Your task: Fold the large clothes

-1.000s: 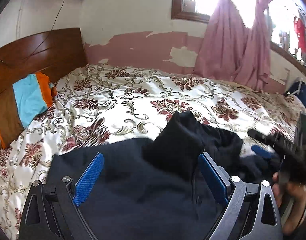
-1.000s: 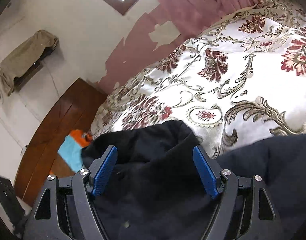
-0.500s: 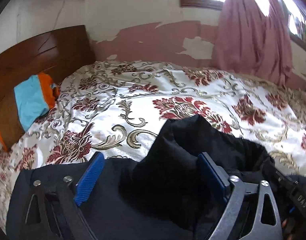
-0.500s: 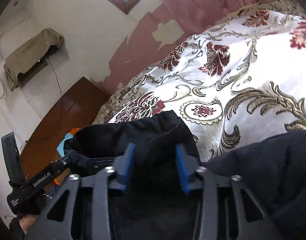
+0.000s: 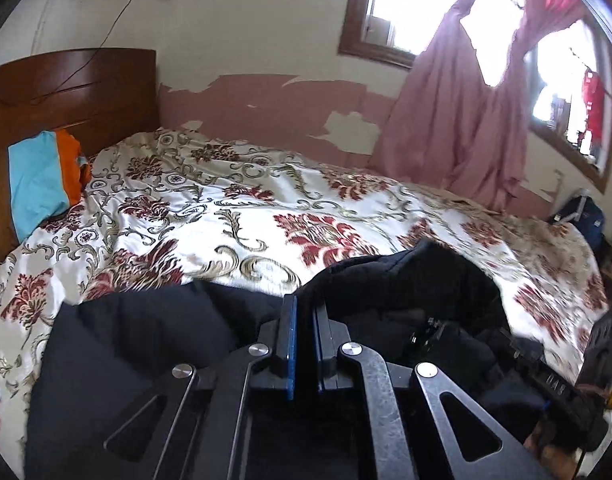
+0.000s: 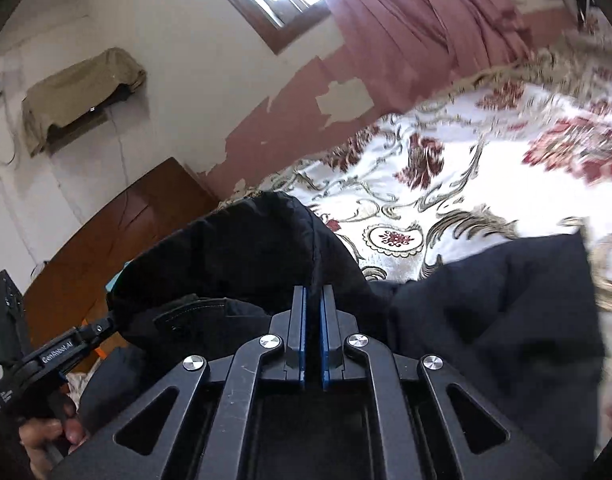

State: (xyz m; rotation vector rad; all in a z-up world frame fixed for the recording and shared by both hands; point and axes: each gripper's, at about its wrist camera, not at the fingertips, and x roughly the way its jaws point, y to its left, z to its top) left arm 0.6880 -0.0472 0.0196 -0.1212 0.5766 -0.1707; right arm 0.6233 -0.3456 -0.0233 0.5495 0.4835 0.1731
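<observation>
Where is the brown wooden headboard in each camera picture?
Left wrist view: the wooden headboard is at the upper left, behind the blue and orange pillow.
Right wrist view: the headboard slants across the middle left, behind the black jacket.
Shared landmark: the pink curtain by the window.

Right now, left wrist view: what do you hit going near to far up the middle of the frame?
Left gripper, shut on the black garment → floral bedspread → peeling pink wall → white upper wall.
</observation>
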